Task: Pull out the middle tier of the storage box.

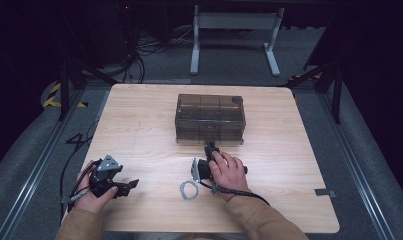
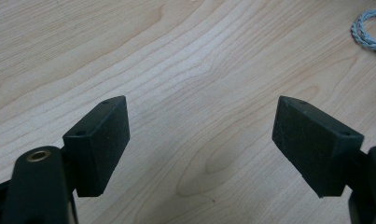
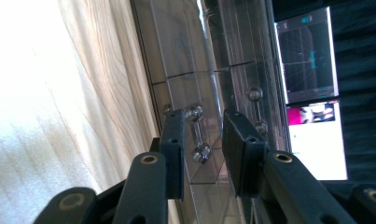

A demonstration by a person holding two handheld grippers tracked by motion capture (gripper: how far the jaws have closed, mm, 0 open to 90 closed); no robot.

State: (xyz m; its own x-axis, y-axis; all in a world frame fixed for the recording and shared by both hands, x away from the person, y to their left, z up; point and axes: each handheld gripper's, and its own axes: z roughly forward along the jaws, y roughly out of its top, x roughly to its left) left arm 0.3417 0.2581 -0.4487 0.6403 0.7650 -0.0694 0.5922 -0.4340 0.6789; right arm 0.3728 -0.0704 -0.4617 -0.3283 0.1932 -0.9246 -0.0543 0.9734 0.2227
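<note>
Mid-frame, the right tongs (image 3: 202, 140) stand apart around the smoked plastic box's (image 1: 210, 118) metal handle (image 3: 197, 133); lower left, the left tongs (image 2: 199, 144) gape over bare worktop (image 1: 139, 130).

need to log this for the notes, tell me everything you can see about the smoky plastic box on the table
The box is a translucent smoke-brown plastic case, rectangular, with seams that split its top into sections. It stands flat near the middle of the wooden table, toward the far side. A small metal bar handle with round ends sits on its near face. The right hand-held gripper has its jaws on either side of that handle, not yet closed on it.
</note>
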